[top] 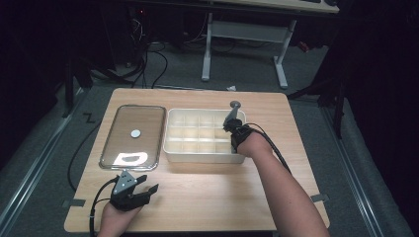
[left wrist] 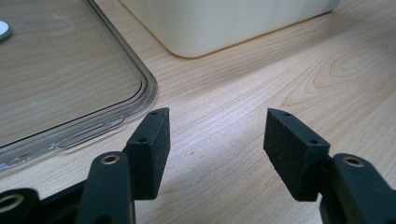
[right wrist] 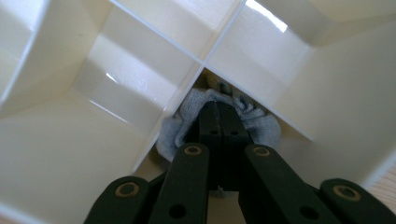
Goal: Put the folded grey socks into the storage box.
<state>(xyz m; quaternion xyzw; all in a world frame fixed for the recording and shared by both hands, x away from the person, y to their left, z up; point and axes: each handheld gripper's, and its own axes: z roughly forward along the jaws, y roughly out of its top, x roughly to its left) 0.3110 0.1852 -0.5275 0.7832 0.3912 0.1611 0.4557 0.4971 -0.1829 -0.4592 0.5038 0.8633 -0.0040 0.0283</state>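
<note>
1. The right hand-held gripper (top: pixel 231 123) reaches down into the cream divided box (top: pixel 171 148), in a compartment at the box's right end, toward the far right corner. Its jaws are pressed together, with a bunched grey cloth (right wrist: pixel 261 126) around the tips at the bottom of that compartment. In the right gripper view (right wrist: pixel 218 122) the cloth lies against the divider walls where they cross.
2. My reading is that the step in hand is wiping or packing the cloth into this compartment. To do it well, keep the jaws together so the cloth does not slip, press straight down, and sweep along the walls into the corners without levering on the thin dividers.
3. The box is light plastic by its look, so a sideways push could slide it across the bench (top: pixel 207 197). Work gently, or steady it with the free hand.
4. The left hand-held gripper (top: pixel 143 190) rests near the bench's near left corner, jaws apart with nothing between them. In the left gripper view (left wrist: pixel 217 140) the pads (left wrist: pixel 152 149) stand over bare wood, just off the near corner of the clear lid (left wrist: pixel 70 84).
5. Count: one divided box, in the middle of the bench; I make out about a dozen compartments in it, though the arm hides some.
6. One clear lid (top: pixel 132 136), flat on the bench just left of the box, with one small white round spot (top: pixel 135 133) at its middle.
7. One grey cloth. Two hand-held grippers, one in each hand.
</note>
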